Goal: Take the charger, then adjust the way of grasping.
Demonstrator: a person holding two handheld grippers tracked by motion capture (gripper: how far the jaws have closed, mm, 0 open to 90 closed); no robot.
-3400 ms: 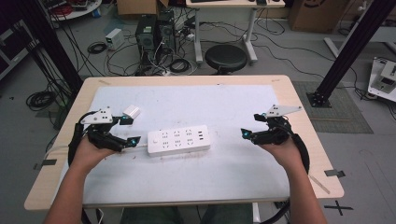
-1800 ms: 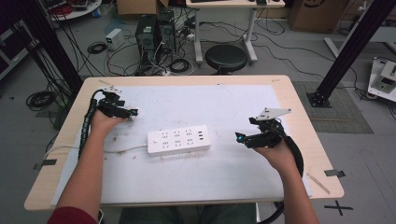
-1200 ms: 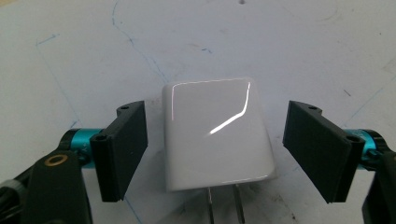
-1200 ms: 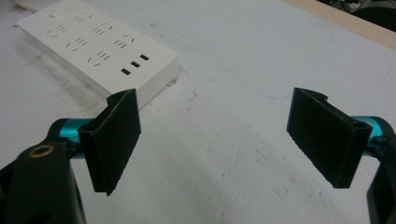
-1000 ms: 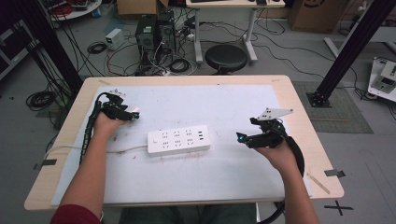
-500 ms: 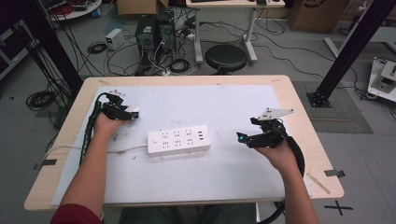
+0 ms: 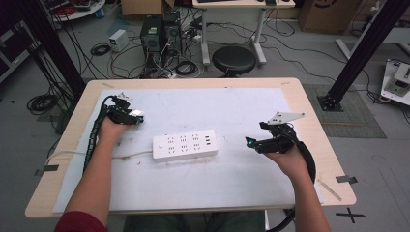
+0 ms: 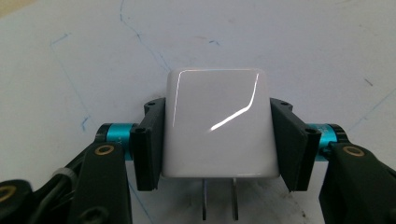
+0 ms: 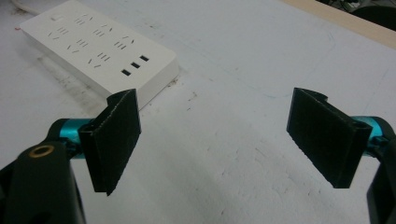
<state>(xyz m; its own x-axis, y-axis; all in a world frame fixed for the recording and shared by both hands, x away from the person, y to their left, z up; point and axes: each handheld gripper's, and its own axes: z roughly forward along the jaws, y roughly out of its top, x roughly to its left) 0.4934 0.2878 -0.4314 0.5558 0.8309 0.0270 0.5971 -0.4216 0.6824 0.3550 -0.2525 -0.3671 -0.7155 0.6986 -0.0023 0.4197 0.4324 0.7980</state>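
A white plug-in charger (image 8: 217, 116) with two metal prongs facing the camera sits between the pads of my left gripper (image 8: 217, 140). The jaws have just been closing and now press on both its sides. In the high view this left gripper (image 7: 131, 116) is at the table's far left with the charger (image 7: 137, 114) at its tip. A white power strip (image 7: 185, 144) lies flat in the middle, its sockets facing up. My right gripper (image 7: 252, 143) hovers to the right of the strip, open and holding nothing. In the right gripper view, the right gripper (image 9: 219, 140) stands wide, the power strip (image 9: 98, 46) at upper left.
A white mat (image 7: 232, 183) covers the wooden table (image 7: 309, 111). The strip's white cord (image 7: 72, 154) runs off to the left edge. Beyond the far edge stand a black stool (image 7: 234, 60) and computer cases (image 7: 158, 34) among floor cables.
The left hand has gone from beside the power strip to the far left of the table, where the white charger now sits at its tip. The right hand has barely shifted.
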